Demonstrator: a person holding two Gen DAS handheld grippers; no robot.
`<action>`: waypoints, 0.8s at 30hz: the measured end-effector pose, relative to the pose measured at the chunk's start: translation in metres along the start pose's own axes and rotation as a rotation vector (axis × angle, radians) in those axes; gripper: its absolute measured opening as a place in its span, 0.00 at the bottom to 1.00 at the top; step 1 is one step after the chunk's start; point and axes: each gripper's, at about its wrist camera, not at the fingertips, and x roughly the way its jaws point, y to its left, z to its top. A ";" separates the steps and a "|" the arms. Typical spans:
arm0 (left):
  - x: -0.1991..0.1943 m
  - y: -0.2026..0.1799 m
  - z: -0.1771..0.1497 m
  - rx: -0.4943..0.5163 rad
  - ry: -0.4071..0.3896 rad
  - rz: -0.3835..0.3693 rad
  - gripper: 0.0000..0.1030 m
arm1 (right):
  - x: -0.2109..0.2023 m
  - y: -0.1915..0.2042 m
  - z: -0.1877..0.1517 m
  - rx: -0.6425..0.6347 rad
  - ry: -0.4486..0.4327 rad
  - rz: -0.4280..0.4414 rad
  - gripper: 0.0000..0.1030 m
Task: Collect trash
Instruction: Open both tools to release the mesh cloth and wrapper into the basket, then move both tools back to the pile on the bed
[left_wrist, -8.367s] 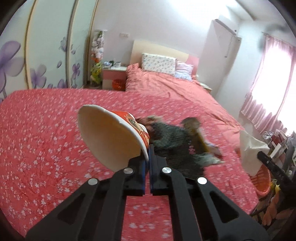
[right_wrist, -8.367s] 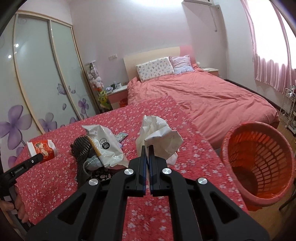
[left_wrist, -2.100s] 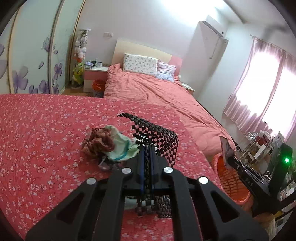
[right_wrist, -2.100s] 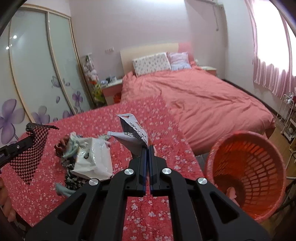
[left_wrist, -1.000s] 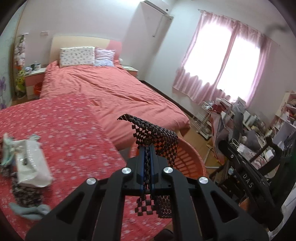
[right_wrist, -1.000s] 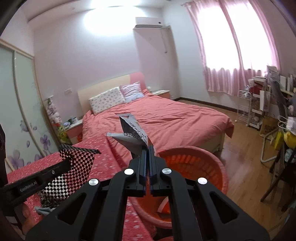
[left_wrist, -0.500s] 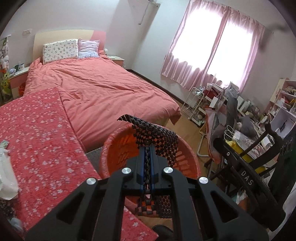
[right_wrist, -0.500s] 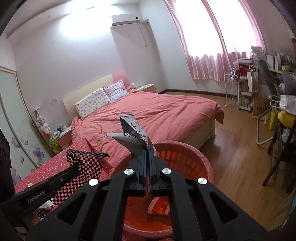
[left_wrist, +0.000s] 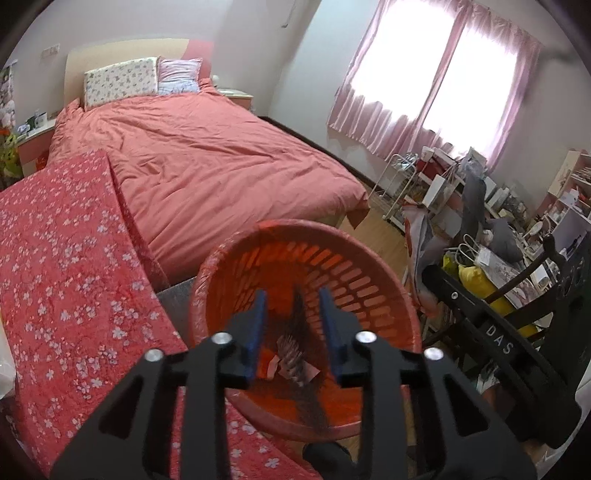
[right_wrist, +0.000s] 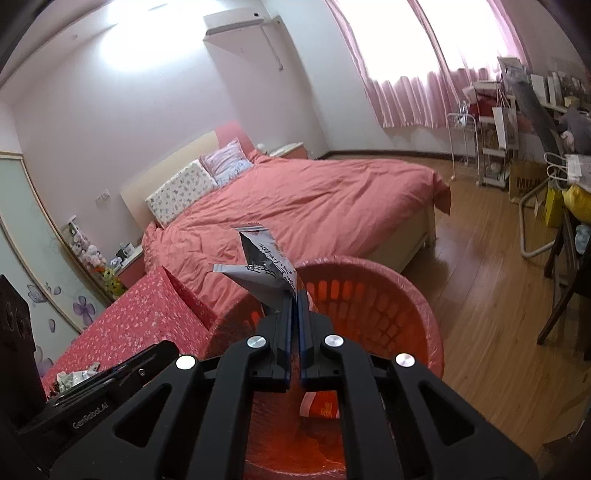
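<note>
My left gripper (left_wrist: 293, 326) is open and empty above the orange plastic basket (left_wrist: 369, 269). The black checkered mesh (left_wrist: 306, 391) is blurred inside the basket below the fingers. My right gripper (right_wrist: 294, 317) is shut on a silver and white wrapper (right_wrist: 264, 273) and holds it over the same basket (right_wrist: 388, 306). A red and white cup (right_wrist: 321, 406) lies on the basket's bottom. The left gripper's body (right_wrist: 110, 384) shows at the lower left of the right wrist view.
The flowered red bedspread (left_wrist: 66, 280) lies left of the basket, with leftover trash (right_wrist: 75, 374) on it. A bed with a plain red duvet (left_wrist: 221, 166) is behind. A dark chair (left_wrist: 517, 332) and cluttered shelves (left_wrist: 461, 192) stand at the right on the wooden floor (right_wrist: 498, 295).
My left gripper has opened and let go of the black mesh, which has dropped into the basket. Both grippers have moved closer over the basket. The right gripper still holds the wrapper.
</note>
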 end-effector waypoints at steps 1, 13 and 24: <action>0.000 0.003 -0.001 -0.005 0.002 0.008 0.35 | 0.000 0.000 -0.001 -0.001 0.006 -0.002 0.13; -0.033 0.033 -0.014 -0.029 -0.024 0.106 0.48 | -0.012 0.012 0.001 -0.051 -0.013 -0.026 0.48; -0.106 0.063 -0.042 -0.031 -0.092 0.221 0.54 | -0.024 0.048 -0.013 -0.156 -0.007 -0.011 0.48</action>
